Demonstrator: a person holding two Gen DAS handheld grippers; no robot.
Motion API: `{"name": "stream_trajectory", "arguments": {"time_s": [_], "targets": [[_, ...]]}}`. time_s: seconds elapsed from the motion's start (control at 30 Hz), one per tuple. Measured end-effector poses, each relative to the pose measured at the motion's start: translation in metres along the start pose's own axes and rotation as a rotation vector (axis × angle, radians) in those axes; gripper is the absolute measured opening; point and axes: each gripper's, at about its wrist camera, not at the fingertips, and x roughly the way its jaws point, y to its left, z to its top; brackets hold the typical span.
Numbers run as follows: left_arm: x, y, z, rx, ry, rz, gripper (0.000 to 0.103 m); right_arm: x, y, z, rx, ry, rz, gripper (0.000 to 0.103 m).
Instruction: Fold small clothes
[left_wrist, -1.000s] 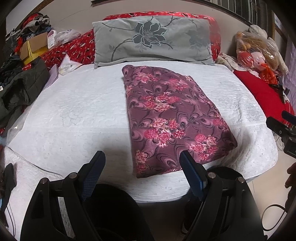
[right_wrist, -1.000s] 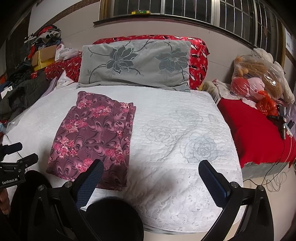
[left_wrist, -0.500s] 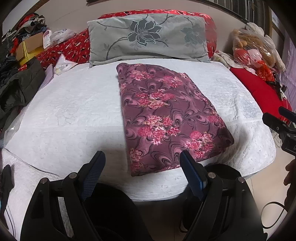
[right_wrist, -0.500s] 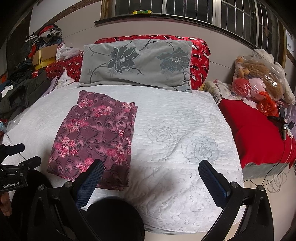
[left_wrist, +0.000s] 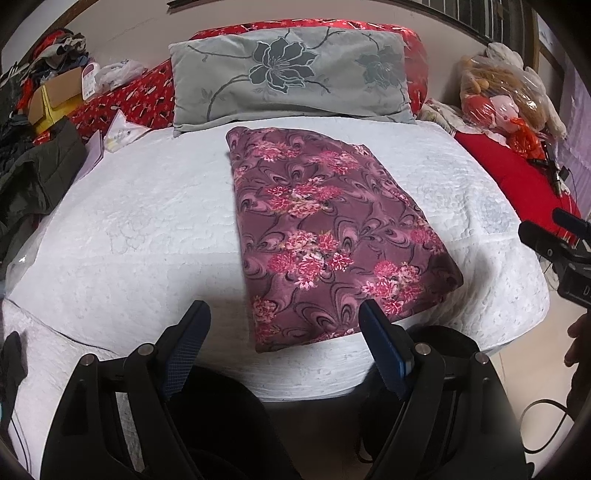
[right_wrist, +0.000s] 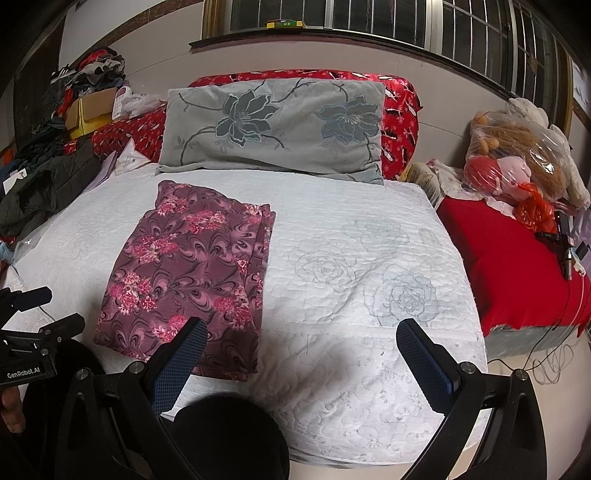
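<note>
**Two open grippers wait at the bed's near edge, folded garment ahead**

Left wrist view: the left gripper (left_wrist: 284, 343) hangs over the near edge of a white quilted bed (left_wrist: 140, 229), jaws spread wide and holding nothing. A purple floral garment (left_wrist: 332, 236) lies flat as a tidy rectangle, its near edge just beyond the fingertips and its far edge close to a grey flowered pillow (left_wrist: 291, 74).

Right wrist view: the right gripper (right_wrist: 301, 349) is also spread wide and empty, aimed mostly at bare quilt. The garment sits to its left, layered edges stacked along the side facing this gripper.

If another fold is intended, it would probably go best with each gripper pinching all layers at one near corner, then both lifting evenly toward the pillow.
</note>
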Motion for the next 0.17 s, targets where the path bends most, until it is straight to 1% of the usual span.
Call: {"name": "stream_trajectory", "arguments": {"time_s": [0.17], "targets": [[0.0010,-0.0042,-0.0010,0.020,0.005,0.014,0.083,-0.0002,-0.0037,0.0013,0.001,-0.010,-0.002,0.103]]}}
